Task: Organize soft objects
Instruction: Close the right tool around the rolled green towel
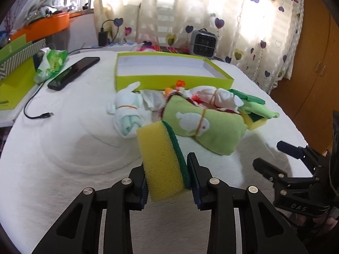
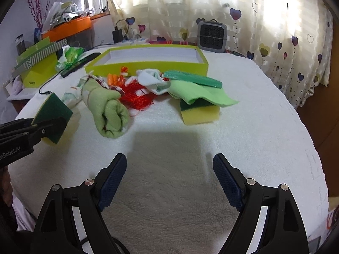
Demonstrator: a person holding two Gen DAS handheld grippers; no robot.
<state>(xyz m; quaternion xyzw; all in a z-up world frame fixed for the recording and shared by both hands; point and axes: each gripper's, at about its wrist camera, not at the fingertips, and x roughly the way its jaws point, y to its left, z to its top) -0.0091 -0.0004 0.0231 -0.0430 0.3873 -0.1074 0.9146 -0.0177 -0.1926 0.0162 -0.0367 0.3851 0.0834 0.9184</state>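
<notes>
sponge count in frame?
2. One sponge clamped in the left gripper; another sponge on the table under a green cloth. The pile could hide more.

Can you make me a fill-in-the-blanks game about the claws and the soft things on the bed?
1. The left claw is squeezing a yellow and green ____.
2. The right claw is open and holds ____.
3. The rolled green towel has a white ____ on it.
4. The lime green box behind the pile has ____ inside it.

Missing words: sponge; nothing; bird; nothing
</notes>
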